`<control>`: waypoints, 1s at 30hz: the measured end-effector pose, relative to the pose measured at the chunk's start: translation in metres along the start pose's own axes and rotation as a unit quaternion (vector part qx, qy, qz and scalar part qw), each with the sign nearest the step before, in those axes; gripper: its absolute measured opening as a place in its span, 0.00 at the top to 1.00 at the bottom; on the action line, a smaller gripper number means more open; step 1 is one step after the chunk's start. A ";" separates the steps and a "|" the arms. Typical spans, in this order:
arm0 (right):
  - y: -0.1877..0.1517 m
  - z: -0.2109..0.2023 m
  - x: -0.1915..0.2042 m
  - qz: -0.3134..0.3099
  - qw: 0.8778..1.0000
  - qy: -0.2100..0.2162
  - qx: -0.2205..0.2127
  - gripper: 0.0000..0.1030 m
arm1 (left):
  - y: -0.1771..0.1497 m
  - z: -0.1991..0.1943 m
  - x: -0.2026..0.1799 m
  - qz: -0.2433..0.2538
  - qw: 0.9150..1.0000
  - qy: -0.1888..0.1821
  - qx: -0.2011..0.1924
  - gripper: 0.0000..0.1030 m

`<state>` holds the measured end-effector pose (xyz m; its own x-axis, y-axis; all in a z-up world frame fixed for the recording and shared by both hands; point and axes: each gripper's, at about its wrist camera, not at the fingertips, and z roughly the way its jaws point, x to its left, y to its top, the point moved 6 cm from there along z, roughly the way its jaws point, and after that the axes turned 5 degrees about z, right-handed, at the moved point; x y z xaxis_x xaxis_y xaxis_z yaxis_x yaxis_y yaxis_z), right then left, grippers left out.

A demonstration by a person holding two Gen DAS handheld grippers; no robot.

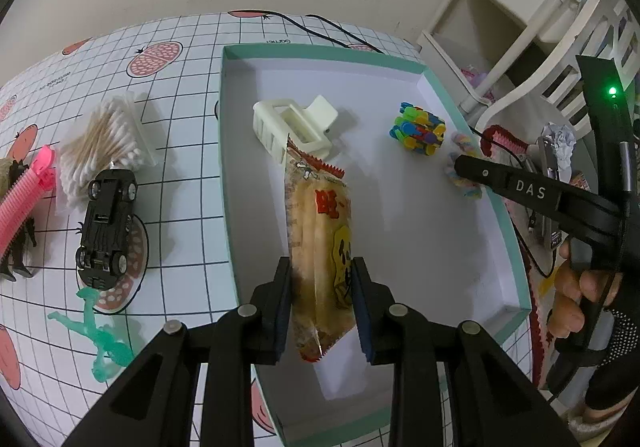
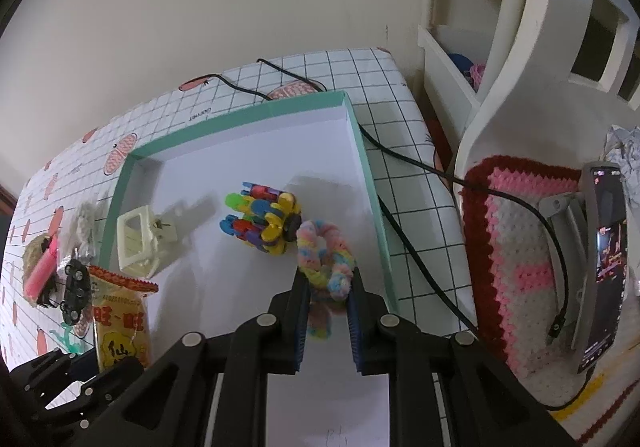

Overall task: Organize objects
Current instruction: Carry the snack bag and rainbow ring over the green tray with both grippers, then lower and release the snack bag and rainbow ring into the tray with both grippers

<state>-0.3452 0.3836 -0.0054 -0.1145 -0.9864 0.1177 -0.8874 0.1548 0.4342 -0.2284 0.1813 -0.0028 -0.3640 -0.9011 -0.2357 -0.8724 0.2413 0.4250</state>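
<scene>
Both tongs angled down over the tray (image 1: 516, 243)
Left tongs (image 1: 322, 299) clamp the snack (image 1: 320, 231); right tongs (image 2: 329, 301) pinch the scrunchie (image 2: 326, 259), lower centre.

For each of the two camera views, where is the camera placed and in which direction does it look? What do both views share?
Left wrist: on the left gripper, looking down into the teal box; its fingers clamp a snack packet; the right gripper and a hand show.
Right wrist: on the right gripper, looking down into the same box; its fingers pinch a pastel hair tie.
Shared: box, packet, cream hair claw, colourful block toy.
</scene>
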 end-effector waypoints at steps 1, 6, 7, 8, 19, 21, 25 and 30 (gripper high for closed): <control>-0.001 0.000 -0.001 0.002 1.000 0.000 0.001 0.81 | 0.000 0.000 0.000 0.000 1.000 0.000 0.001 0.72; -0.001 0.001 -0.002 0.003 1.000 0.001 0.003 0.79 | -0.004 0.000 0.004 -0.005 1.000 0.000 0.005 0.71; -0.002 0.001 -0.002 0.003 1.000 0.001 0.004 0.79 | -0.004 -0.001 0.004 -0.005 1.000 0.001 0.005 0.71; -0.001 0.002 -0.002 0.003 1.000 0.001 0.004 0.79 | -0.004 -0.001 0.004 -0.004 1.000 0.002 0.005 0.71; 0.001 -0.005 0.001 0.003 1.000 0.004 0.002 0.73 | -0.003 -0.011 0.007 -0.011 1.000 -0.004 0.014 0.58; 0.003 -0.007 0.001 0.002 1.000 0.004 0.002 0.73 | -0.002 -0.015 0.007 -0.008 1.000 0.000 0.014 0.53; 0.006 -0.014 0.004 0.002 1.000 0.008 -0.006 0.70 | 0.003 -0.026 0.007 0.000 1.000 0.005 0.011 0.51; 0.009 -0.021 0.008 0.000 1.000 0.011 -0.013 0.67 | 0.016 -0.039 0.008 -0.007 1.000 0.003 0.000 0.47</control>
<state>-0.3448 0.3786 0.0183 -0.1043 -0.9849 0.1379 -0.8756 0.1567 0.4569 -0.2329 0.1637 0.0362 -0.3496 -0.9063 -0.2375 -0.8776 0.2280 0.4217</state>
